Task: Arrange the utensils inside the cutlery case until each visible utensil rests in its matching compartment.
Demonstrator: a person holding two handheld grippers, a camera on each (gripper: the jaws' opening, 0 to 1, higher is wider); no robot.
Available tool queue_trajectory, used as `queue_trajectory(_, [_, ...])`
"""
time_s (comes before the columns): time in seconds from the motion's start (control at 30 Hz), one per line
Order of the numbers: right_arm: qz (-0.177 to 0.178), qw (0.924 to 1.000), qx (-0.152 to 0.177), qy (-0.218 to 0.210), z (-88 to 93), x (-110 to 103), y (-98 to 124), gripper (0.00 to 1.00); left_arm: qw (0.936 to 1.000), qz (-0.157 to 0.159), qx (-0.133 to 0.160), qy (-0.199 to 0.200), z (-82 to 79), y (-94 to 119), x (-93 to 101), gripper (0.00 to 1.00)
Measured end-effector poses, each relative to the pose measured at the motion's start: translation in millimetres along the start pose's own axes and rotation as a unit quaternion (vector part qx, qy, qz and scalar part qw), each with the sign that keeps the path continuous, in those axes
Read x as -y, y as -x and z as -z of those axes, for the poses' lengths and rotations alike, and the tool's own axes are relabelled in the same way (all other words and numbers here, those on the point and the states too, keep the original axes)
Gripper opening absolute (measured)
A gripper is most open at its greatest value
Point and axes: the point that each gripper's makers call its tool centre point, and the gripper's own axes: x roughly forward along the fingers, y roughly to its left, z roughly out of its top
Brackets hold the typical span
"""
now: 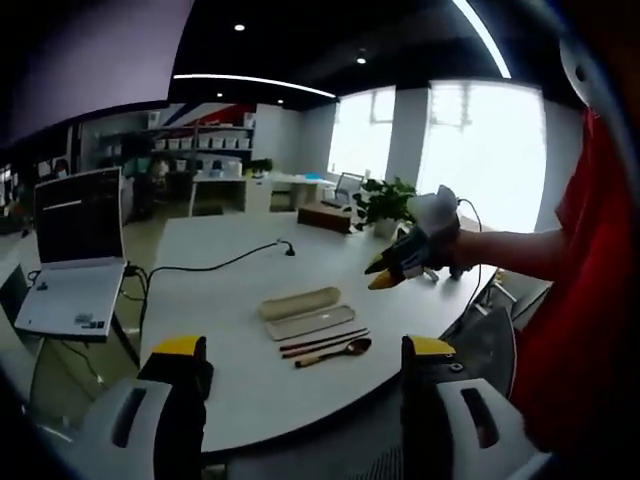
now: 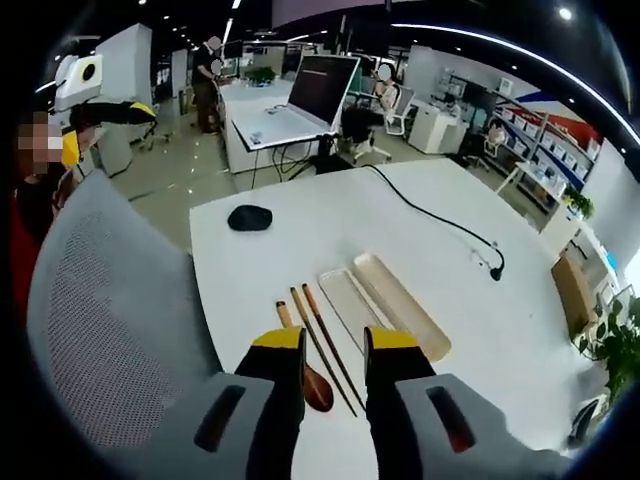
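On the white table (image 1: 220, 300) a beige cutlery case half (image 1: 300, 302) lies beside its paler flat tray (image 1: 310, 322). In front of them are two dark chopsticks (image 1: 322, 342) and a wooden spoon (image 1: 335, 352), all outside the case. My left gripper (image 1: 305, 347) is open and empty, held back from the table edge. My right gripper (image 1: 383, 273) hovers above the table's right side. In the right gripper view my right gripper (image 2: 336, 342) is slightly open and empty, over the chopsticks (image 2: 318, 325) and spoon (image 2: 316, 388), with the tray (image 2: 350, 298) and case half (image 2: 400, 305) just beyond. The left gripper (image 2: 108, 125) is at the upper left.
A laptop (image 1: 75, 260) sits at the table's far left, with a black cable (image 1: 220, 262) across the middle. A black mouse (image 2: 250, 217) lies near the table edge. A grey mesh chair (image 2: 110, 330) stands against that edge. A brown box (image 1: 322, 218) and a potted plant (image 1: 385, 205) stand at the far end.
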Motion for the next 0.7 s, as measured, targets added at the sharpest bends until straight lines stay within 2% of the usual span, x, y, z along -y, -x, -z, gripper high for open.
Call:
queue_trajectory(0.1, [-0.008,0.9996,0.014,-0.023,-4.7,-2,-1,0.21,1.0000,0.003,-0.006,-0.006,0.7,-2,0.7,0.82])
queue_trajectory(0.17, [-0.012,0.9991,0.020,-0.035,-6.2,-3,-2,0.25,0.9998,0.005,-0.010,-0.014,0.6,-2,0.3,0.82])
queue_trajectory(0.23, [-0.007,0.9995,0.011,-0.028,-3.5,-2,-4,0.26,0.9997,0.003,-0.014,-0.021,0.1,-1,-1.6,0.82])
queue_trajectory(0.33, [-0.007,1.0000,0.000,-0.005,-0.3,-1,-7,0.19,0.9997,0.000,-0.011,-0.022,-2.8,3,-4.1,0.82])
queue_trajectory(0.47, [-0.023,0.9993,-0.023,0.019,5.7,-4,-15,0.23,0.9998,-0.006,-0.009,-0.016,-2.1,5,-7.1,0.82])
queue_trajectory(0.7, [-0.030,0.9988,-0.031,0.024,3.1,-3,-19,0.20,0.9997,-0.002,-0.010,-0.024,-1.6,5,-2.1,0.81])
